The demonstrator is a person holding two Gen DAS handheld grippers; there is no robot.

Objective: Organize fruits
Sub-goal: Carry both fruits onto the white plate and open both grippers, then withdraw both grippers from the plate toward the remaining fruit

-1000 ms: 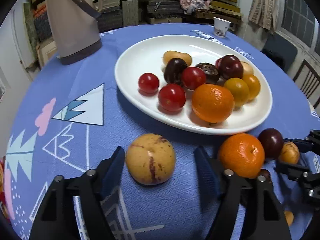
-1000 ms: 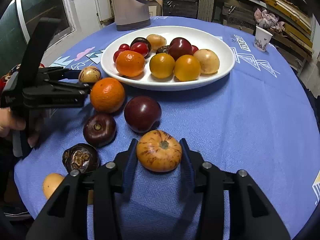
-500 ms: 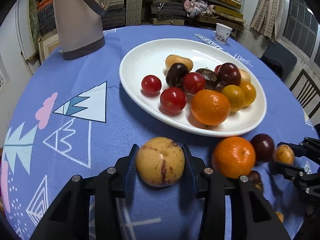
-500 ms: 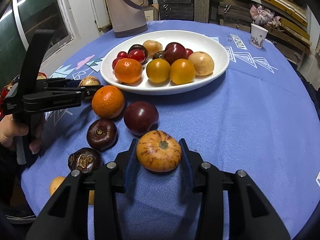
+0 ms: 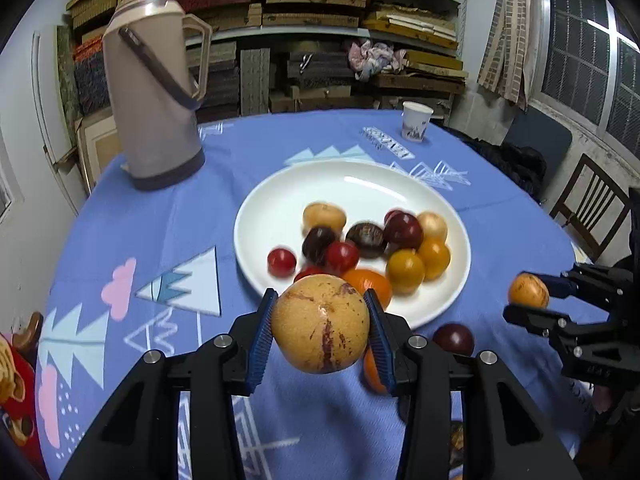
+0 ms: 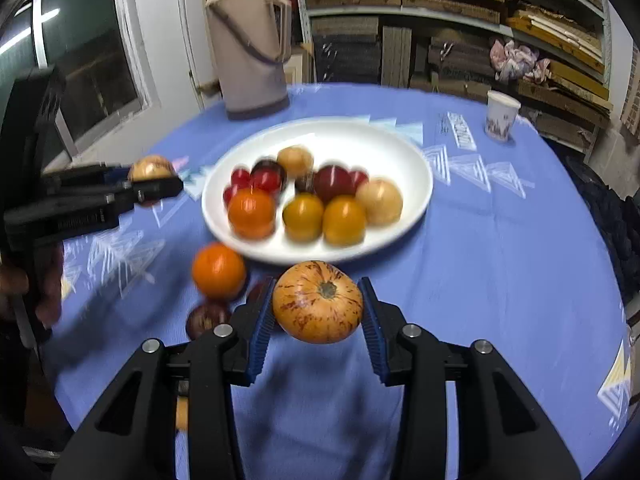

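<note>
My left gripper [image 5: 320, 330] is shut on a round yellow fruit with maroon streaks [image 5: 316, 312], held clear above the blue cloth. My right gripper [image 6: 318, 312] is shut on an orange fruit with brown stripes [image 6: 316, 300], also lifted. Each gripper shows in the other's view: the right gripper [image 5: 534, 300] at the right edge, the left gripper [image 6: 160, 186] at the left, in a person's hand. Just beyond both stands a white plate [image 5: 280, 208] [image 6: 380, 136] with several tomatoes, plums, oranges and yellow fruits. An orange [image 6: 218, 270] and a dark plum [image 5: 453, 338] lie on the cloth below.
A tan thermos jug [image 5: 156, 92] stands at the table's far left and a paper cup [image 5: 416, 122] at the far edge. Stacked shelves fill the back wall. A wooden chair [image 5: 588, 208] stands beyond the table's right rim. A dark wrinkled fruit [image 6: 206, 318] lies near the orange.
The left jaws closed on the yellow fruit. Both grippers then rose with their fruits off the cloth and tipped up, so the shelves and jug now show.
</note>
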